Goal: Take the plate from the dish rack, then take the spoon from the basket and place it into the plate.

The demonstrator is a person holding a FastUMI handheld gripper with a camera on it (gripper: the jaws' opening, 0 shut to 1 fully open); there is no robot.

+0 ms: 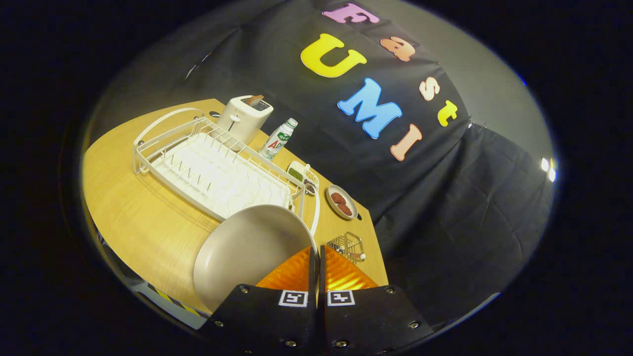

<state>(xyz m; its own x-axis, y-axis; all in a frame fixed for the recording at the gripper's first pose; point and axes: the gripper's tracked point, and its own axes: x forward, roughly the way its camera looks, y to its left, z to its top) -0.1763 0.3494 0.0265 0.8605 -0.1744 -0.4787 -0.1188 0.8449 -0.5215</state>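
My gripper is shut on the rim of a pale grey plate, which I hold tilted in the air above the wooden table, in front of the near end of the white dish rack. The rack stands bare of dishes. Just beyond my fingers, near the table's corner, sits a small wire basket with a spoon in it, its light end poking out.
A white toaster with a slice of toast stands behind the rack, a bottle beside it. A small divided tray and a dish of reddish food line the table's far edge. Bare wooden table lies left of the plate.
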